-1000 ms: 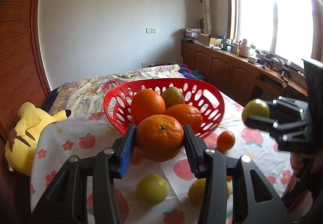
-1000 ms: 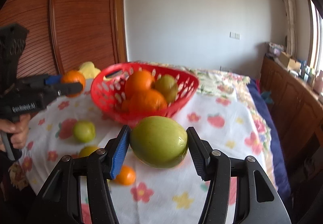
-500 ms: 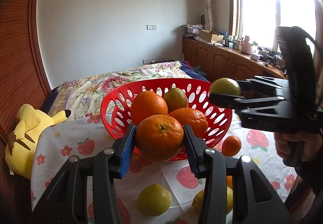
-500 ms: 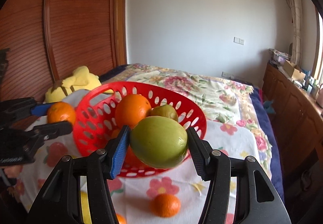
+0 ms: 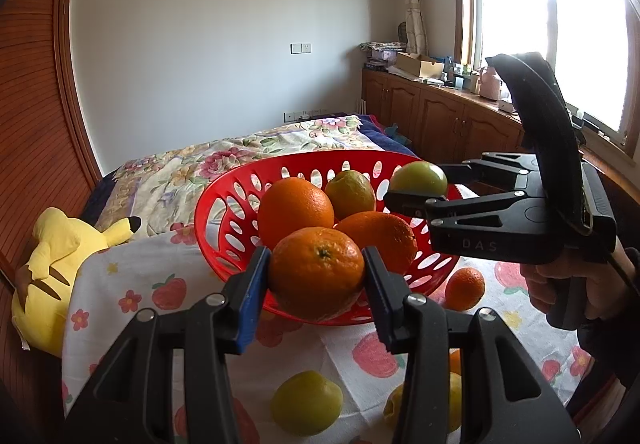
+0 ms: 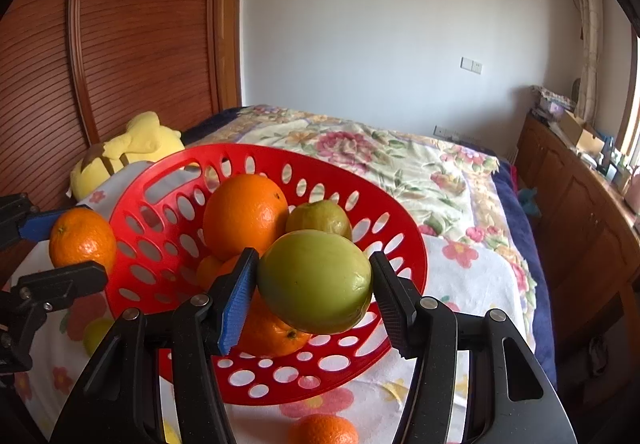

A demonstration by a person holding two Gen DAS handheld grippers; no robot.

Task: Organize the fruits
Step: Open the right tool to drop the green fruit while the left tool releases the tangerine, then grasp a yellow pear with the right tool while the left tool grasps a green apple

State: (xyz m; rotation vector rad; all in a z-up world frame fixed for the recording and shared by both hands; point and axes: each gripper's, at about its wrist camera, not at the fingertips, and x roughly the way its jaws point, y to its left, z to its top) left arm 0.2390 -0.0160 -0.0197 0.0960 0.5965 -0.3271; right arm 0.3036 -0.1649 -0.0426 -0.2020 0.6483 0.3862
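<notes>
Both jaws clamp fruit: orange left; green fruit right.

Red perforated basket of oranges; clamped orange, green fruit above.

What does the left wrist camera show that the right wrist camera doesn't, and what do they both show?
Only the left wrist view shows the bright window, the hand holding the right gripper, and a green fruit on the cloth. Only the right wrist view shows the wooden sliding doors this fully. Both show the red basket with oranges inside, the yellow plush toy, the left gripper shut on an orange, and the right gripper shut on a green fruit.
</notes>
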